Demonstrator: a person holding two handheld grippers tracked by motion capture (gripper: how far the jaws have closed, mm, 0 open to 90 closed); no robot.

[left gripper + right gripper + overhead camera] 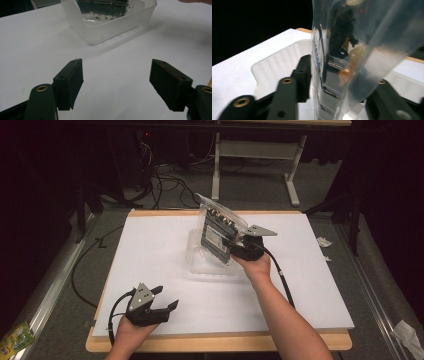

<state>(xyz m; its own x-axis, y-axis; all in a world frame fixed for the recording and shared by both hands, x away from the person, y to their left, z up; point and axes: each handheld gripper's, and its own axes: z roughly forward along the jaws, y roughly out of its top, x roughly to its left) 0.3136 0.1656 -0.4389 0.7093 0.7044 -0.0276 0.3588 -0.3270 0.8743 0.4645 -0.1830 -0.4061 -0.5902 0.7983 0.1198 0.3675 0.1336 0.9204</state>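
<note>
The right gripper (231, 241) is hovering over the far middle of the board (150, 250), its jaws set either side of a clear bag (220, 227) with a dark circuit card (216, 236) inside. In the right gripper view the bag (342, 62) is standing between the two jaws: the left jaw is lying against its film, while the right jaw is blurred behind the plastic, so I cannot tell whether the pads are pressing on it. The bag is leaning upright, its lower end sitting in a clear tub (200, 262), its sealed top pointing toward the board's far edge. The tub (274, 67) is resting on the board just nearer than the far edge, about midway along it.

The left gripper (165, 299) is resting near the board's near left corner, well apart from the tub. Its jaws are standing wide, released, with nothing between them; in the left gripper view the tub (110, 25) is lying ahead of them on the white surface.
</note>
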